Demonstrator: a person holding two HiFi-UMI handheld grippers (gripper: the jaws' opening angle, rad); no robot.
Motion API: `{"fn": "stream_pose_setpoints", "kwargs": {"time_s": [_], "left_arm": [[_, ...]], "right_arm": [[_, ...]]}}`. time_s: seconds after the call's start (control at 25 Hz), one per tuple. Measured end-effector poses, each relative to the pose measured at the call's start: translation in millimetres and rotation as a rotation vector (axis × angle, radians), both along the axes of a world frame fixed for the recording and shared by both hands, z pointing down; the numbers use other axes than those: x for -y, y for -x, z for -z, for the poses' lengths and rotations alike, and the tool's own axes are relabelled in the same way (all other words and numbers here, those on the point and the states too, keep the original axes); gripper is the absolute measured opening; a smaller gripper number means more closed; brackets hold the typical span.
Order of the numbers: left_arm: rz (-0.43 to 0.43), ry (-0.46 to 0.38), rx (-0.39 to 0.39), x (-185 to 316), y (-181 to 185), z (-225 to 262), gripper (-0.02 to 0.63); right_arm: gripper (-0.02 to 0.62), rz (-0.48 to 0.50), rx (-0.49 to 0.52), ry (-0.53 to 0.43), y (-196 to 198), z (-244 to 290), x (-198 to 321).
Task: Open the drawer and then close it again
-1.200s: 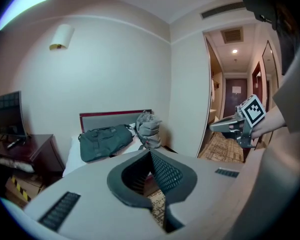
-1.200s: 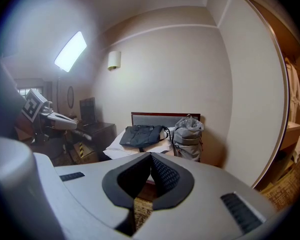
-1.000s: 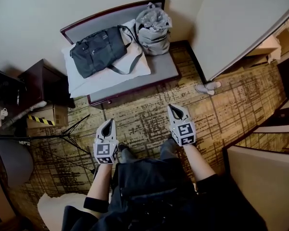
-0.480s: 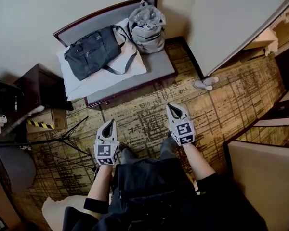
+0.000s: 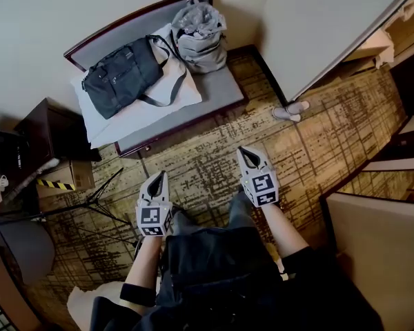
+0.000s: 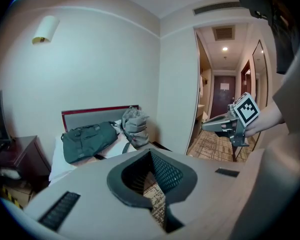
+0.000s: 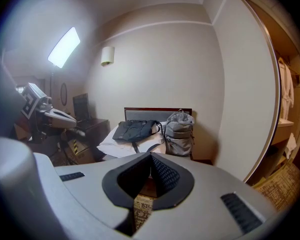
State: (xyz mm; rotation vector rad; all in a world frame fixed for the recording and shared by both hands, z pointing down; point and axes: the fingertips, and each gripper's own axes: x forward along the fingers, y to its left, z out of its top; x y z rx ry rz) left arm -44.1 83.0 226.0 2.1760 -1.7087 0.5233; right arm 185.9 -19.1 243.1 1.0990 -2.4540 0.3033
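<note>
Both grippers are closed with nothing between their jaws. The left hand-held gripper (image 5: pixel 159 176) and the right hand-held gripper (image 5: pixel 244 153) point out over the patterned carpet (image 5: pixel 200 161), side by side and apart, each tipped a little downward.

At 11 o'clock a low padded counter (image 5: pixel 221 92) with a dark wooden frame stands against the pale wall (image 5: pixel 48 19). On it lies a white pillow (image 5: pixel 134 112) with a dark duffel bag (image 5: pixel 117 74) on top. A grey backpack (image 5: pixel 199 36) stands upright at the counter's right end.

At 9 o'clock a dark cabinet (image 5: pixel 52 129) stands just beside the counter's left end. In front of it is a cardboard box (image 5: pixel 65 178) with yellow-and-black tape. Thin black tripod legs (image 5: pixel 96 195) spread across the carpet near the left hand-held gripper.

At 1 o'clock a broad pale wall panel (image 5: pixel 331 26) juts into the room, and pale slippers (image 5: pixel 288 110) lie at its corner. At 4 o'clock a beige padded piece (image 5: pixel 379 254) with a dark edge stands close to the right arm.

No view shows the drawer clearly enough to tell which piece of furniture holds it.

Open carpet runs from the grippers to the counter's front edge. A strip of carpet also leads off at 2 o'clock between the wall panel and the beige piece.
</note>
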Motion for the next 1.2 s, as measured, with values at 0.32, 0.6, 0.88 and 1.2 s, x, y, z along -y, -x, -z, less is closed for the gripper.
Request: {"fn": "stream_pose_setpoints", "kwargs": {"time_s": [0.32, 0.6, 0.88, 1.2], "left_arm": [[-0.048, 0.006, -0.010, 22, -30, -7, 0.004], [-0.143, 0.075, -0.167, 51, -76, -43, 0.005], [-0.143, 0.214, -0.370, 104, -142, -134, 0.006], [0.007, 0.307, -0.689, 185, -204, -272, 0.018]], "right_arm": [[0.005, -0.016, -0.002, 0.014, -18, -9, 7], [0.004, -0.045, -0.007, 0.024, -29, -26, 24], [0.005, -0.084, 0.023, 0.063, -50, -78, 47], [0.005, -0.086, 0.021, 0.082, -86, -184, 97]]}}
